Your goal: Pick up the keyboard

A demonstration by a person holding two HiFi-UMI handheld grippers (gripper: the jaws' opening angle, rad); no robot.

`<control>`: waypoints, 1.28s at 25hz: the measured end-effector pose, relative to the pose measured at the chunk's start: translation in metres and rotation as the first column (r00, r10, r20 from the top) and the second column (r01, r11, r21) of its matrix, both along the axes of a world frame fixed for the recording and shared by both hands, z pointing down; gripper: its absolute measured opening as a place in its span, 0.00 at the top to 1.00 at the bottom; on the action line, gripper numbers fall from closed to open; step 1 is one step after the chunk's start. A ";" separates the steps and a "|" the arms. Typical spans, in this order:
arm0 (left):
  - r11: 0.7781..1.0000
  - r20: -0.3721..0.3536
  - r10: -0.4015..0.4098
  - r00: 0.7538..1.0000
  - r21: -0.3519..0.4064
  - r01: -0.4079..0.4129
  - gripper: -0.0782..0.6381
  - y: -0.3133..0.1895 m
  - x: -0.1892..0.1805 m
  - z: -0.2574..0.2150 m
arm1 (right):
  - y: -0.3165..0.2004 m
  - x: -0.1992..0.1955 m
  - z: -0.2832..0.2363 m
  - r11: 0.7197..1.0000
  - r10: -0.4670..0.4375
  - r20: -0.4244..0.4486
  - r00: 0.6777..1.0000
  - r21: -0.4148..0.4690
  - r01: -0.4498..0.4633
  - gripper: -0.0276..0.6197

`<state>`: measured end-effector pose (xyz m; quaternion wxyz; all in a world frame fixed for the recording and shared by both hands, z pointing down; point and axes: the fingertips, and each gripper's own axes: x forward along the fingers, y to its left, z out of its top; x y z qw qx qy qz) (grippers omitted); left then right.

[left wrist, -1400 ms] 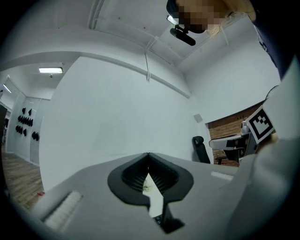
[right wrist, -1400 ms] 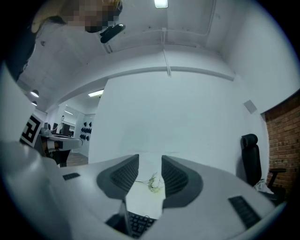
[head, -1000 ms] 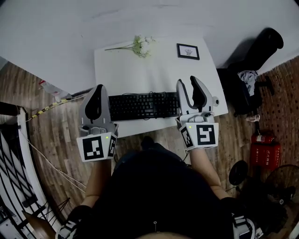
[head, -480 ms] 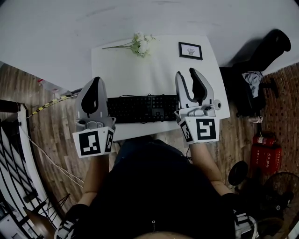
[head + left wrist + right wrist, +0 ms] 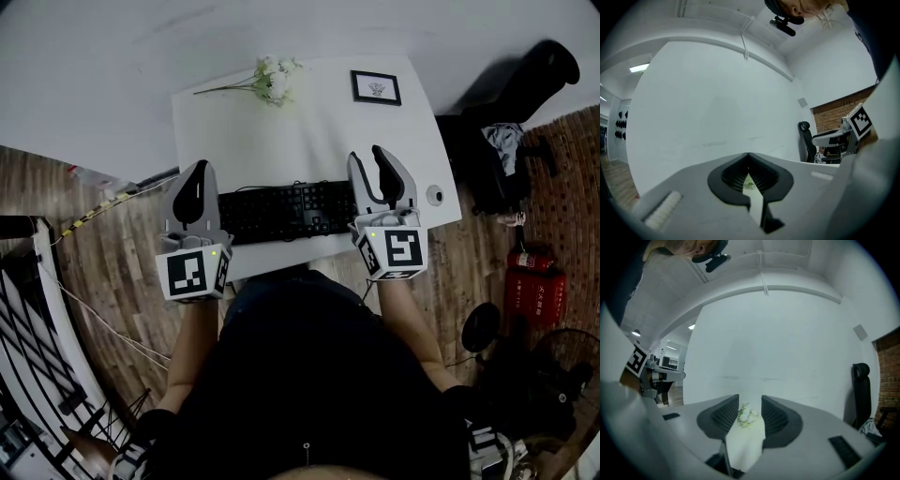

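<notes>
Keyboard (image 5: 286, 212) lies between the clenched left tool (image 5: 198, 169) and the right tool (image 5: 366, 157), jaws parted, empty.

The keyboard (image 5: 281, 211) is black, the counter (image 5: 300, 141) white. White flowers (image 5: 270, 79) have green stems. The picture frame (image 5: 376, 87) is black. The grey left tool (image 5: 198, 171) and right tool (image 5: 367, 157) bear black-and-white square markers. The floor (image 5: 117, 272) is brown wood.

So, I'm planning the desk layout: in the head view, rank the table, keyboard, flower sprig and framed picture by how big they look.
1. table
2. keyboard
3. flower sprig and framed picture: about alike. The sprig is longer and the picture fuller, so they are left unranked.
</notes>
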<state>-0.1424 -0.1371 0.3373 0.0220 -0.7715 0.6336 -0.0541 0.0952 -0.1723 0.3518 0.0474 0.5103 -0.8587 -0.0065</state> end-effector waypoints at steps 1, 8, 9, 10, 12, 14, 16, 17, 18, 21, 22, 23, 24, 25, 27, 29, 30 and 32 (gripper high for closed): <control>1.000 -0.002 0.002 1.000 -0.015 -0.002 0.87 -0.001 -0.001 0.006 | 0.001 0.002 0.007 1.000 0.004 -0.009 1.000 -0.016 -0.004 0.75; 0.996 0.006 0.019 1.000 -0.089 -0.019 0.87 -0.003 0.001 0.038 | 0.006 0.017 0.066 0.989 0.035 -0.046 0.998 -0.145 -0.041 0.75; 0.995 0.004 0.018 1.000 -0.097 -0.018 0.87 -0.002 0.000 0.041 | 0.007 0.017 0.073 0.986 0.033 -0.050 0.998 -0.163 -0.041 0.75; 0.994 0.002 0.017 1.000 -0.105 -0.017 0.87 -0.002 0.000 0.044 | 0.008 0.018 0.080 0.982 0.030 -0.054 0.998 -0.183 -0.039 0.75; 0.992 -0.003 0.016 1.000 -0.122 -0.016 0.87 -0.002 0.000 0.052 | 0.010 0.021 0.096 0.974 0.022 -0.065 0.998 -0.223 -0.036 0.74; 0.990 -0.006 0.022 1.000 -0.141 -0.023 0.87 -0.002 0.001 0.061 | 0.012 0.025 0.114 0.965 0.017 -0.088 0.996 -0.257 -0.039 0.74; 0.987 -0.020 0.022 1.000 -0.161 -0.025 0.87 -0.001 0.000 0.067 | 0.016 0.028 0.129 0.957 0.014 -0.112 0.994 -0.287 -0.046 0.74; 0.985 -0.033 0.017 0.999 -0.171 -0.022 0.87 0.000 -0.002 0.070 | 0.018 0.028 0.135 0.952 0.012 -0.121 0.993 -0.301 -0.048 0.74; 0.984 -0.044 0.010 0.999 -0.179 -0.018 0.87 0.001 -0.005 0.072 | 0.020 0.028 0.142 0.948 0.010 -0.129 0.992 -0.316 -0.050 0.74; 0.978 -0.053 0.003 0.999 -0.206 -0.014 0.87 0.001 -0.010 0.082 | 0.024 0.030 0.164 0.929 0.001 -0.149 0.989 -0.365 -0.056 0.74; 0.977 -0.049 0.003 0.999 -0.213 -0.014 0.87 0.001 -0.011 0.085 | 0.026 0.032 0.173 0.921 -0.004 -0.154 0.988 -0.385 -0.057 0.73; 0.975 -0.044 0.004 0.999 -0.220 -0.013 0.87 0.001 -0.012 0.088 | 0.028 0.033 0.181 0.912 -0.008 -0.157 0.988 -0.407 -0.057 0.73; 0.974 -0.037 0.004 0.999 -0.227 -0.012 0.87 0.001 -0.012 0.091 | 0.030 0.035 0.189 0.901 -0.013 -0.158 0.987 -0.430 -0.057 0.72; 0.972 -0.031 0.004 1.000 -0.236 -0.011 0.87 0.001 -0.012 0.095 | 0.032 0.036 0.196 0.890 -0.018 -0.156 0.988 -0.453 -0.056 0.71; 0.966 -0.027 0.004 1.000 -0.260 -0.011 0.87 0.002 -0.012 0.104 | 0.038 0.040 0.208 0.868 -0.022 -0.151 0.988 -0.493 -0.056 0.70; 0.960 -0.029 0.005 1.000 -0.281 -0.012 0.87 0.003 -0.012 0.111 | 0.040 0.043 0.218 0.854 -0.021 -0.150 0.988 -0.517 -0.060 0.69; 0.957 -0.030 0.005 1.000 -0.289 -0.013 0.87 0.004 -0.012 0.114 | 0.041 0.044 0.223 0.848 -0.024 -0.152 0.988 -0.527 -0.061 0.69; 0.953 -0.029 0.005 1.000 -0.302 -0.013 0.87 0.004 -0.012 0.120 | 0.042 0.045 0.233 0.833 -0.039 -0.155 0.987 -0.551 -0.054 0.68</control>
